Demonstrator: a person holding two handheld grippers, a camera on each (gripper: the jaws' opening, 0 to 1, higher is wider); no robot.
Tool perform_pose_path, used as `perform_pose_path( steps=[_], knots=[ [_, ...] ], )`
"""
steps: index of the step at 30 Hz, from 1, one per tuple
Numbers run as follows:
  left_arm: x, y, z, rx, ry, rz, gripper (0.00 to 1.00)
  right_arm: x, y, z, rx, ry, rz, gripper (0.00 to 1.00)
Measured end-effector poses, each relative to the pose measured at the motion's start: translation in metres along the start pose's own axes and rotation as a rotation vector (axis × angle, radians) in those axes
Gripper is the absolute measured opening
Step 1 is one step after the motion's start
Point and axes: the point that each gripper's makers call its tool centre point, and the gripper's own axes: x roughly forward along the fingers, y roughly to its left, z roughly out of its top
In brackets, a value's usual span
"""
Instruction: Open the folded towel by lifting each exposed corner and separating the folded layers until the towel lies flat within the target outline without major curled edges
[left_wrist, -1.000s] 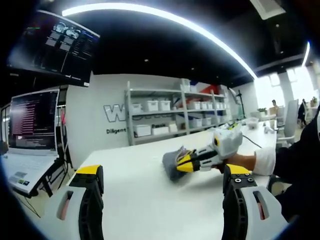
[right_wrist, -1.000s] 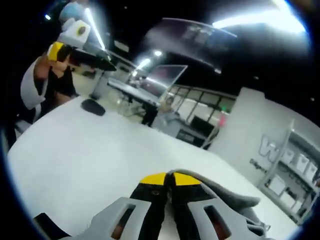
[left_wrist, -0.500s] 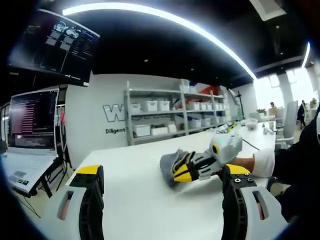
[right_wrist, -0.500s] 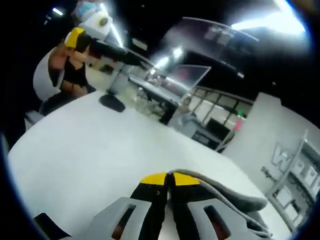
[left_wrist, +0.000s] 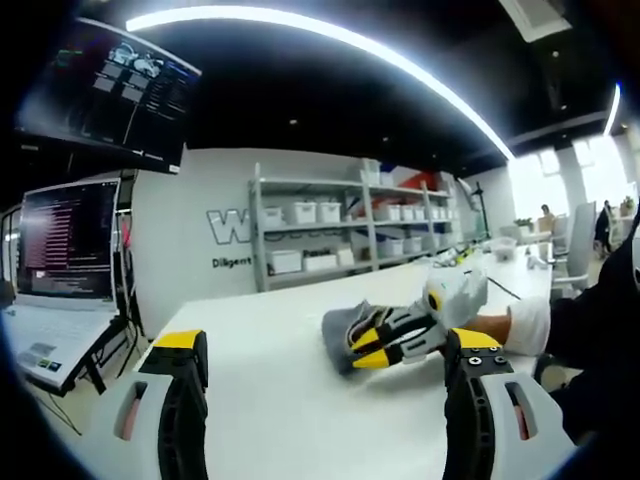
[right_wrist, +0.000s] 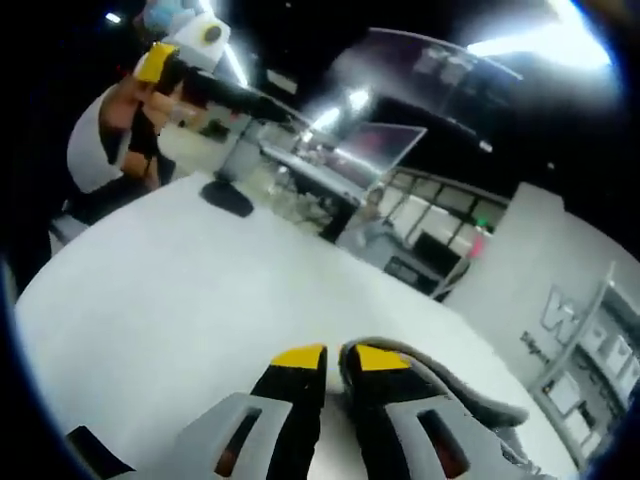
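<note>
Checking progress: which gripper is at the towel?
The right gripper, jaws slightly parted at the grey towel; the left gripper hangs open, short of it.

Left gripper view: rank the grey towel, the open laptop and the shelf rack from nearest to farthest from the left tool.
1. Folded grey towel, ahead on the white table, right of centre.
2. Open silver laptop, off to the left, beyond the table edge.
3. Grey metal shelf rack, against the back wall.
</note>
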Motion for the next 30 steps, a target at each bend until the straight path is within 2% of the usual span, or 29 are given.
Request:
perform_pose_path(
  steps=[5,11,13,16,21,30],
  knots=[
    [-0.001,0.001,0.0,-0.004,0.003,-0.005,0.97,-0.014,-0.011,0.007,0.019,-0.032,-0.02,0.07],
    [-0.001,0.002,0.0,-0.004,0.001,-0.003,0.97,-0.035,-0.041,0.012,0.055,-0.072,-0.12,0.07],
    [-0.001,0.001,0.0,-0.002,0.003,-0.003,0.97,-0.043,-0.056,0.012,0.087,-0.087,-0.177,0.07],
    [-0.001,0.001,0.001,-0.004,-0.001,-0.006,0.97,-0.052,-0.072,0.006,0.145,-0.09,-0.238,0.07],
    [-0.001,-0.005,0.002,-0.001,0.003,-0.021,0.97,-0.064,-0.098,-0.015,0.28,-0.063,-0.335,0.1],
    [-0.001,-0.003,0.002,0.001,0.005,-0.018,0.97,-0.077,-0.117,-0.041,0.449,-0.031,-0.426,0.14]
  ],
)
